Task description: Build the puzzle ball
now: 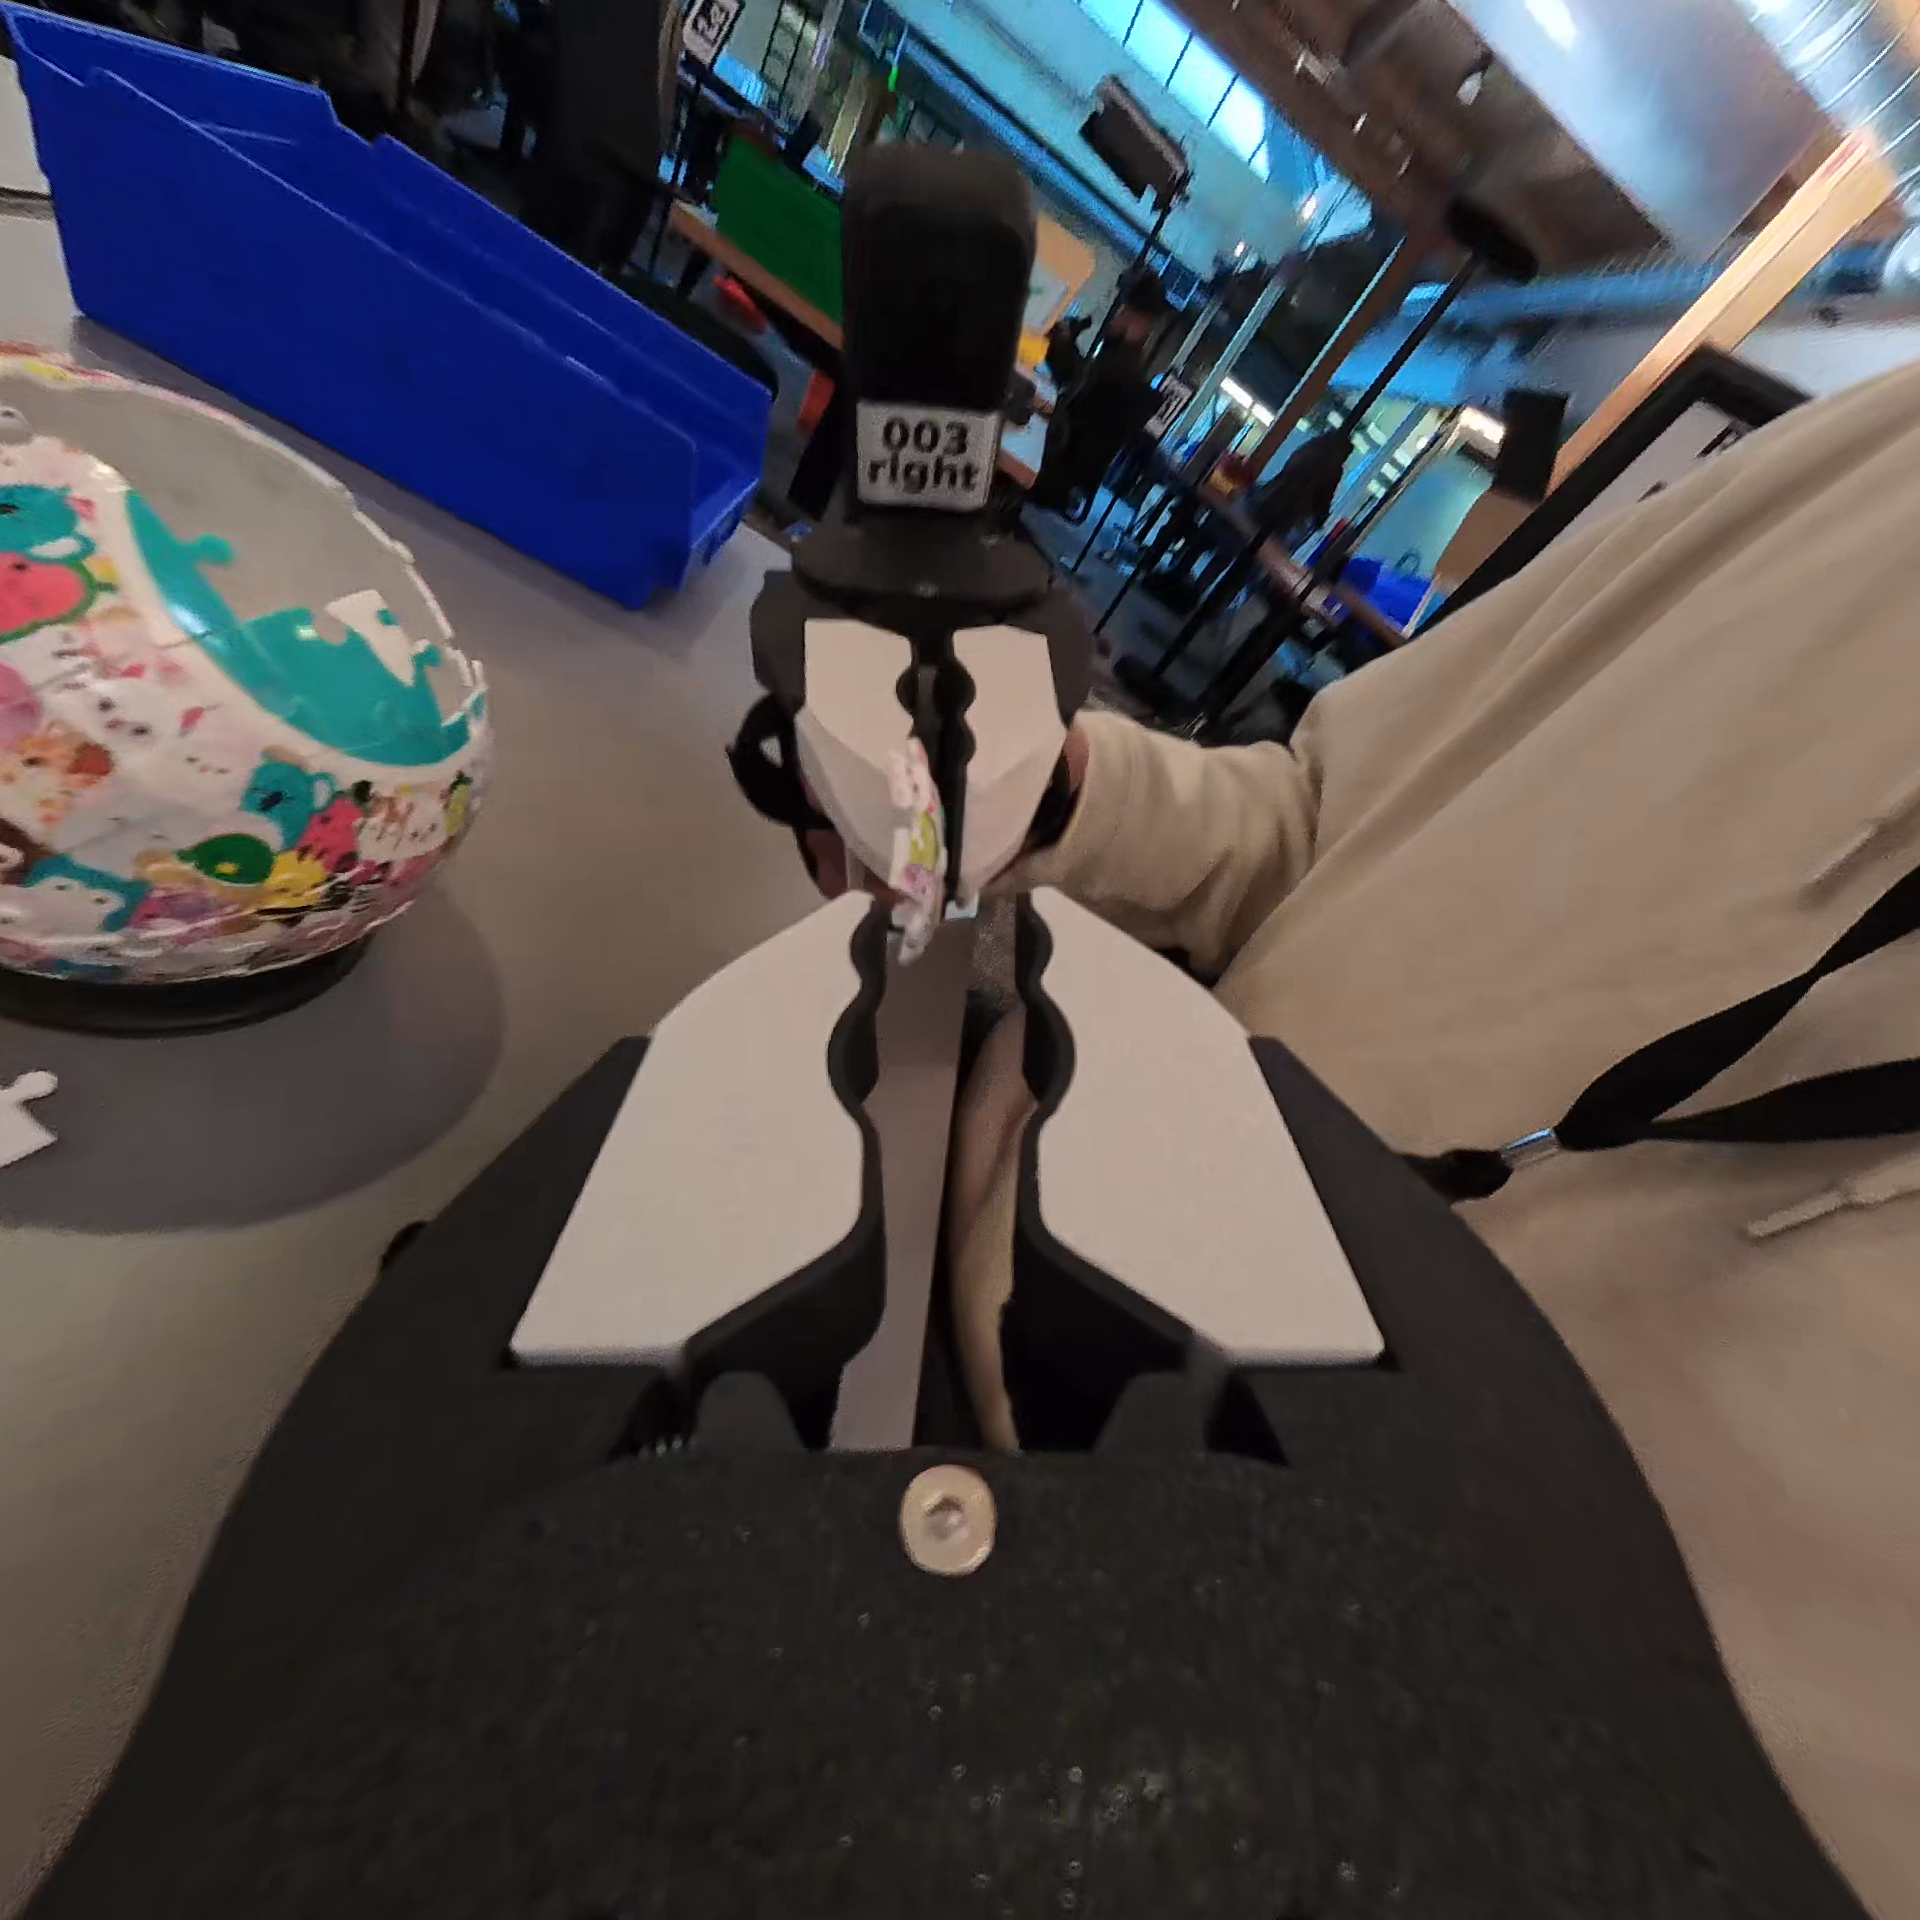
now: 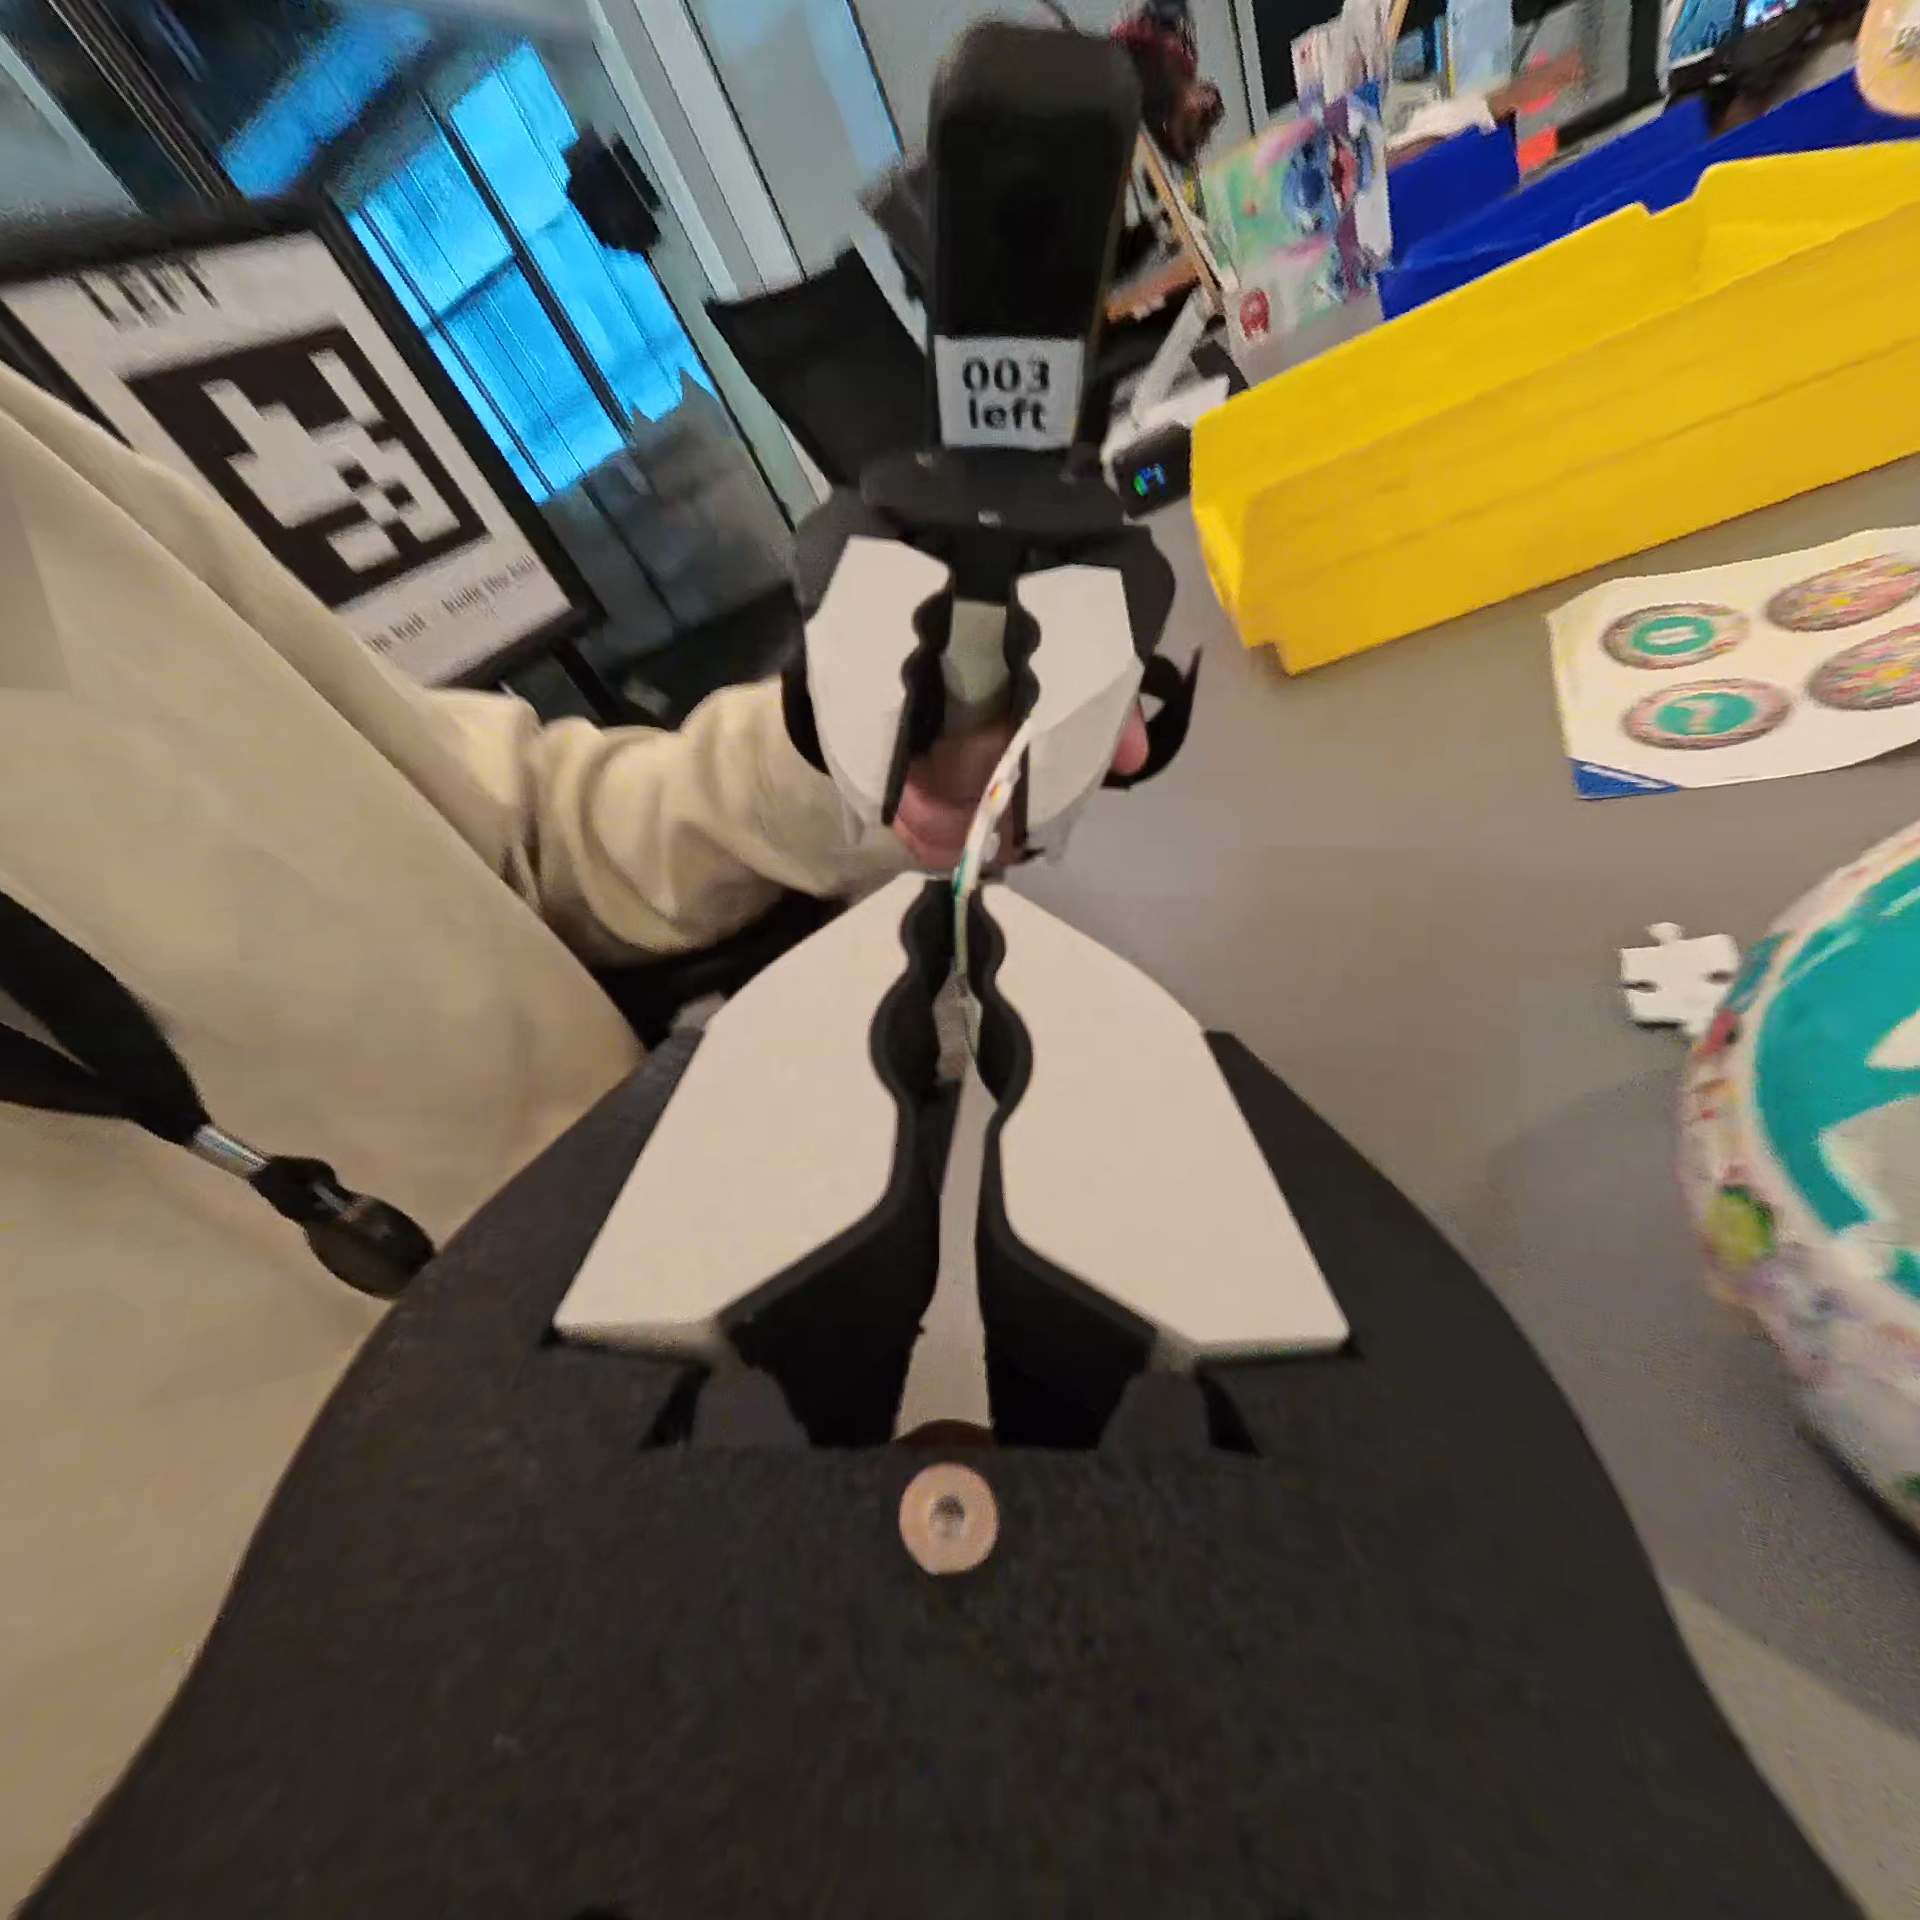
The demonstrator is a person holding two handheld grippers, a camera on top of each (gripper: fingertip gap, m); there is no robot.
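- Your two claws face each other tip to tip, above the tabletop (image 1: 623, 831), in front of your torso.
- Right claw (image 1: 940, 821): fingers together, clamped on a puzzle piece (image 1: 920, 852) held edge-up, its printed face showing in the left wrist view.
- Left claw (image 1: 951, 935): fingers a little apart, tips bracketing the piece's near edge; whether they touch it, you cannot tell. It looks like a handover or regrip, likely to turn the piece for fitting.
- Ball (image 1: 197, 707): partly built, seated on a dark ring stand well to the left, open gap at the top. Clear of both claws.
- Spare white piece (image 2: 1678, 971) lies on the tabletop just beside the ball.
- Blue bin (image 1: 395, 312) far left; yellow bin (image 2: 1558, 447) and printed sheet (image 2: 1745, 665) far off.
- Risk: a thin piece pinched by its edge can twist or slip during the exchange.
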